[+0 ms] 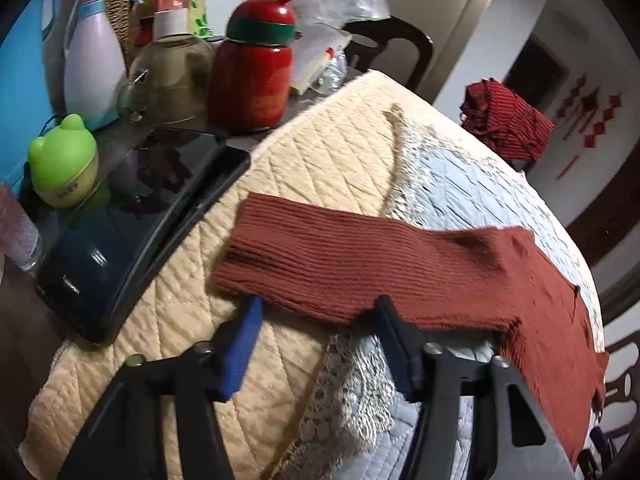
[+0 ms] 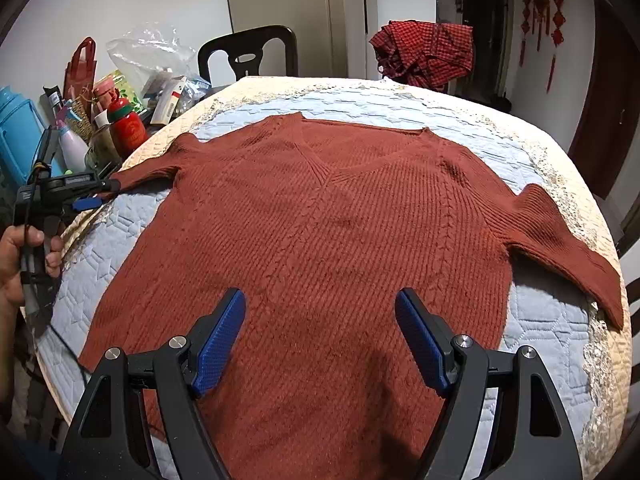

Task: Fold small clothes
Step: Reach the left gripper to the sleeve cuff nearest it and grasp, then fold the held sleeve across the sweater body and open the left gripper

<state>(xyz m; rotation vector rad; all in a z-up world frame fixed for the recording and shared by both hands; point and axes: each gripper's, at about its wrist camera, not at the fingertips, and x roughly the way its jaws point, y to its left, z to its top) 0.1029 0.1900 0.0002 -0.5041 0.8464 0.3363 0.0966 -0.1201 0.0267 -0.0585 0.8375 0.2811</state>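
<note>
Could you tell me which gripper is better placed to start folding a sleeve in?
Left. The left gripper sits right at the sleeve cuff, jaws apart, while the right gripper hovers open over the sweater body.

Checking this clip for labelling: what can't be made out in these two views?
- Left claw, left wrist view: the sweater sleeve covers the tips; pressing or not is unclear.
- Sweater hem, right wrist view: hidden behind the right claw and cut by the bottom edge.
- Red checked garment, both views: crumpled, type unclear.
- Green container, left wrist view: label too small.
</note>
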